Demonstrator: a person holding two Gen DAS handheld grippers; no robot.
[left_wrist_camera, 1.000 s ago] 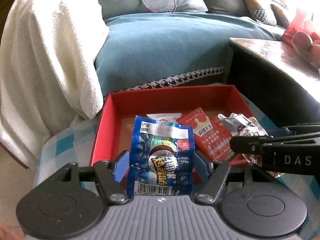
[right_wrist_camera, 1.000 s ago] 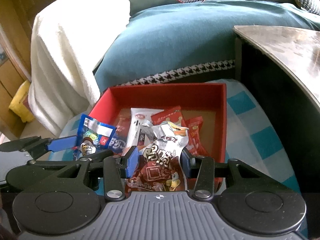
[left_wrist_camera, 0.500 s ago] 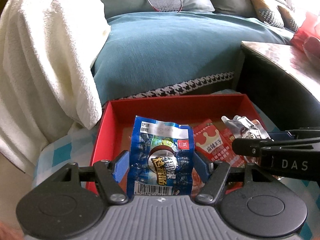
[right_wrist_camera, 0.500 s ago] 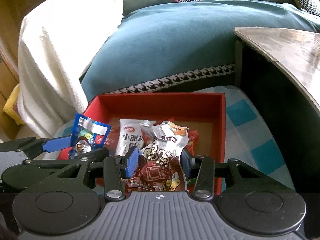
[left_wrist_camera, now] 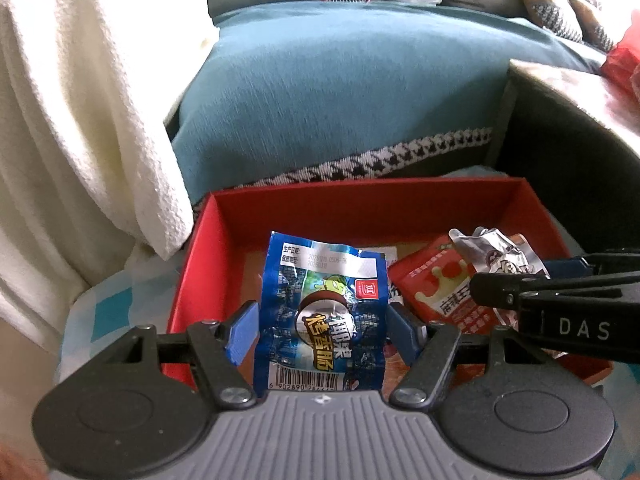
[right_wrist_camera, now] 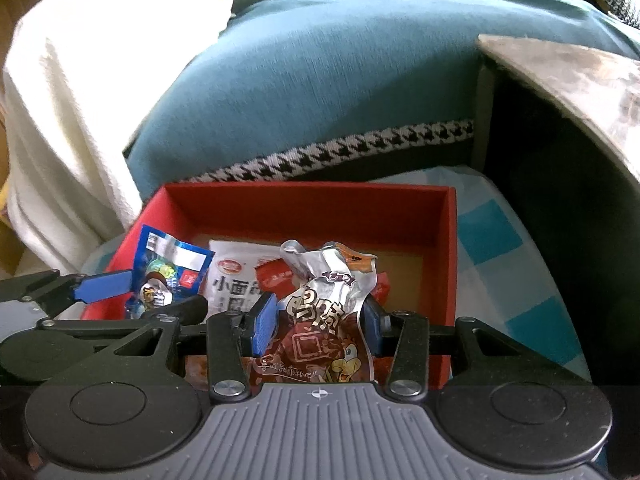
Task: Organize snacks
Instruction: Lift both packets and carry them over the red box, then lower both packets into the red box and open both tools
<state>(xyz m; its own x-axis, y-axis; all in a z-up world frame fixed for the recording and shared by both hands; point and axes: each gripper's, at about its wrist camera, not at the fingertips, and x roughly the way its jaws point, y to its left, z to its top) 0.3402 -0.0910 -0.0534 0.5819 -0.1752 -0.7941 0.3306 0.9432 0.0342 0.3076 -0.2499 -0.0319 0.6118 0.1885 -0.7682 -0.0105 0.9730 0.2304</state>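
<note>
Red cardboard box [left_wrist_camera: 208,256] lies just ahead of and below both grippers. Left gripper [left_wrist_camera: 322,330] clamps a blue sausage packet [left_wrist_camera: 322,312], held upright over the box's left half. Right gripper [right_wrist_camera: 316,320] is closed on a crumpled silver and brown packet [right_wrist_camera: 320,308], upright over the middle. Both packets hang above snacks already inside; I judge the drop is next.

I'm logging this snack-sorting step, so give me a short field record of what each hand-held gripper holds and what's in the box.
left hand-held gripper: shut on blue foil sausage packet
right hand-held gripper: shut on crinkled silver-and-brown snack bag
container: open red cardboard box
already inside: white noodle-snack packet, red crown-print packet
</note>
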